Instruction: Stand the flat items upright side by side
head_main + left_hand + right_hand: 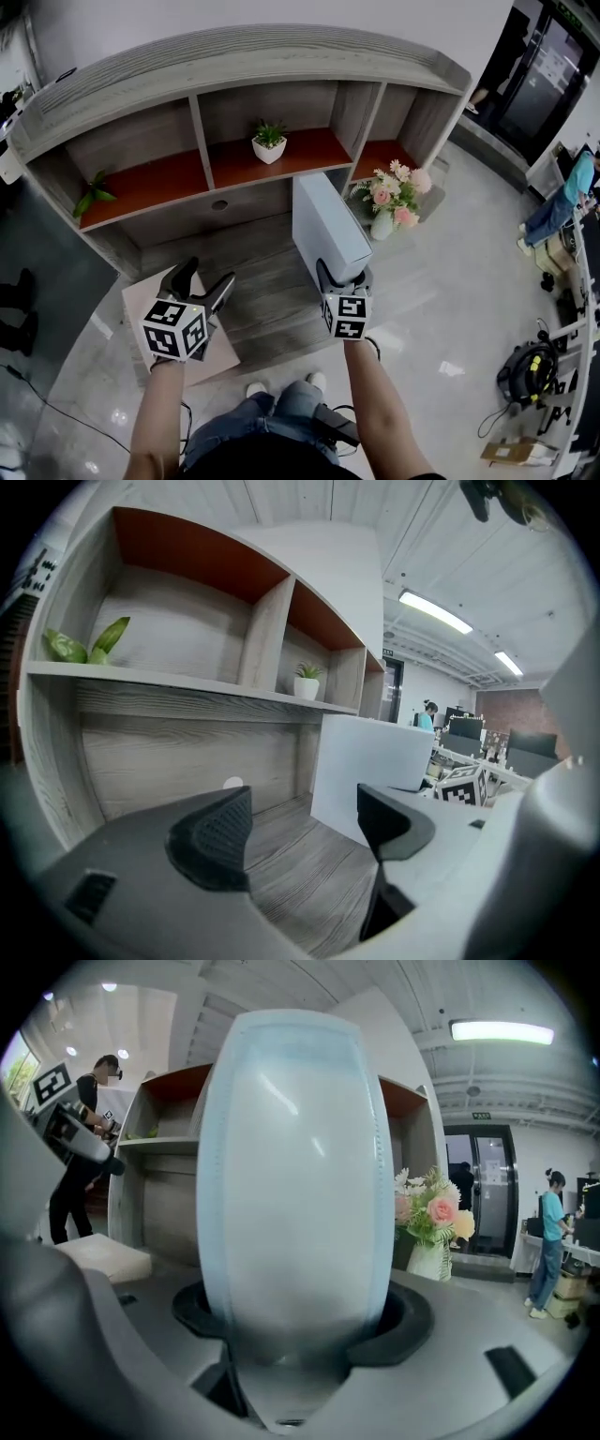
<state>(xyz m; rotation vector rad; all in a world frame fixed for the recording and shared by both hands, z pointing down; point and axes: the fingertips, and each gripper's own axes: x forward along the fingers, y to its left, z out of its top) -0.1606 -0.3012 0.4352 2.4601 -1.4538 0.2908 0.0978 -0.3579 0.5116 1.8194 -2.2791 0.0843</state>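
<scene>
Head-camera view steeply down at a grey wood-grain shelf unit point(234, 56), with 2 hand-held grippers in the foreground. The near end of the white box point(328, 225) is hidden behind the right gripper point(344, 277), so whether its lower edge rests on the grey ledge point(253, 272) cannot be told. The box stands upright on edge, its long side running away from the person. In the right gripper view it fills the centre, with the 2 dark pads clamped against its 2 broad faces. A beige flat item point(136, 295) lies flat at the lower left, largely covered by the left gripper point(206, 278) and its marker cube point(175, 328), and its full outline is not visible. The left gripper's jaws stand apart with nothing between them. Its own view shows only bare ledge there, with the white box off to the right. The unit's upper row has 3 red-floored compartments. The left 1 shows green leaves point(94, 192) whose pot is out of sight, and the middle 1 holds a small potted plant point(269, 142). The right 1 is partly blocked by a bouquet of pink and cream flowers point(394, 197) in a white vase point(382, 225) just beside the box, and its contents cannot be made out.
</scene>
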